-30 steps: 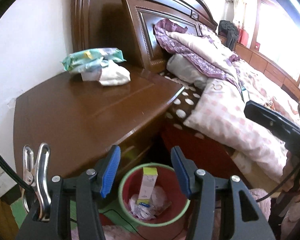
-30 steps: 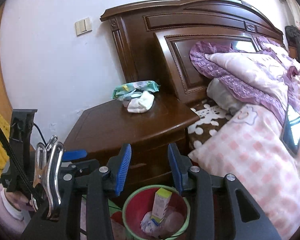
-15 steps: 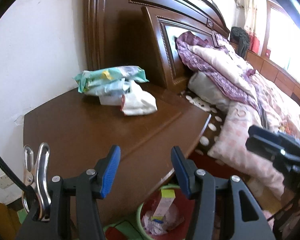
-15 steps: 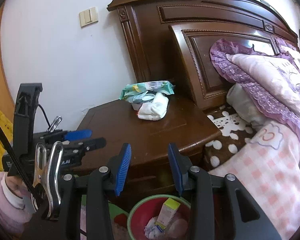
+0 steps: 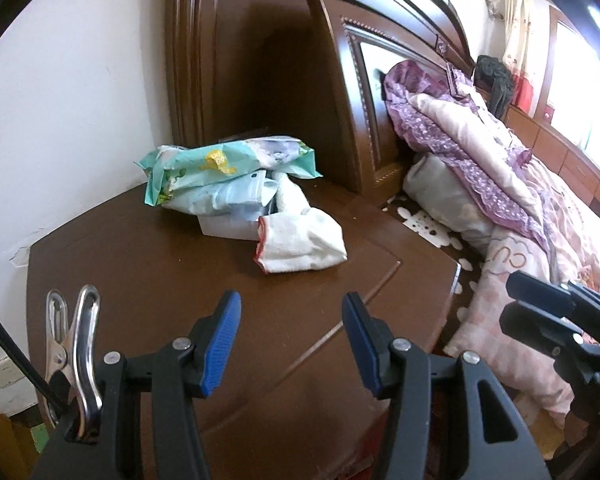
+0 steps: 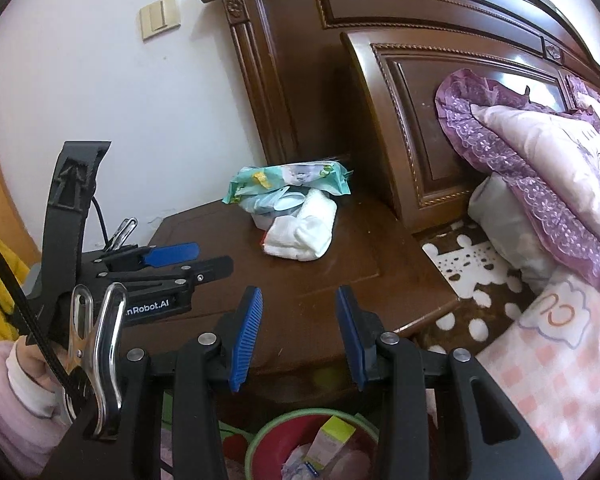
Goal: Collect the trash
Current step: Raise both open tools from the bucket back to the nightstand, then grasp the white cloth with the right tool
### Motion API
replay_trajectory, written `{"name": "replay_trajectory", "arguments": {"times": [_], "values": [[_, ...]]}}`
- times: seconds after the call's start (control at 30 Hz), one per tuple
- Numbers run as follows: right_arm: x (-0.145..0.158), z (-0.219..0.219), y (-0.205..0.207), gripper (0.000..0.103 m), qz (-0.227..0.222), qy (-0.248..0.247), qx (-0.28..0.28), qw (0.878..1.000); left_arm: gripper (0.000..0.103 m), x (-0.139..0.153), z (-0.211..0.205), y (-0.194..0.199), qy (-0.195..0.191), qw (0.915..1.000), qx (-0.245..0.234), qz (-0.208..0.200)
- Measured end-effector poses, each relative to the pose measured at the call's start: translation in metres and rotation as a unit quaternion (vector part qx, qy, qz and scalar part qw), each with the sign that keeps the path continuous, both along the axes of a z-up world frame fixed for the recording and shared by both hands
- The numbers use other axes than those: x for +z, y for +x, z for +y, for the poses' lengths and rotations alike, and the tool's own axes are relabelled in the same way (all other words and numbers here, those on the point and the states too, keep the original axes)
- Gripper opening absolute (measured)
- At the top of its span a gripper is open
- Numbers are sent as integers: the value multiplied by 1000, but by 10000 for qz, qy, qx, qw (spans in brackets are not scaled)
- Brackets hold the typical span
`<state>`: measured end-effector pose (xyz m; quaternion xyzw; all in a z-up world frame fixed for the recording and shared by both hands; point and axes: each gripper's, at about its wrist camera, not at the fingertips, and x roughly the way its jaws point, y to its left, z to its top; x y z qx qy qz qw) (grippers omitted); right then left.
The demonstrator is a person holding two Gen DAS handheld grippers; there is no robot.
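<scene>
Trash pile point(image 5: 236, 184): packets and a white cloth point(image 5: 300, 240), uncollected at the back of the tabletop point(image 5: 148, 288), by the headboard. Bin point(image 6: 300, 446) on the floor below, some rubbish already inside. Left tongs point(image 5: 290, 344) and right tongs point(image 6: 298, 334) half open, empty, short of the pile. Most work left, judging by that.

Black grippers point(image 6: 296, 330), blue-padded jaws, apparently pink sleeve point(image 6: 4, 404)
</scene>
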<state>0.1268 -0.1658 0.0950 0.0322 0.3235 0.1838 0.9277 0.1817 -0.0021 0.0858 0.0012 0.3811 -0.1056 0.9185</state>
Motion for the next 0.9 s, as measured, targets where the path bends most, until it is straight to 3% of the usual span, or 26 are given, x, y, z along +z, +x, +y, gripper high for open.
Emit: {"name": "replay_trajectory", "arguments": {"times": [0.43,0.9], "values": [[-24,12,60,39,313,32,-25,9995,55,-31,1,52,-216,9993,-59,301],[-53,18,129,39,594,59,-99,9982,54,-45,-2,72,-187,9990,-257,301]]}}
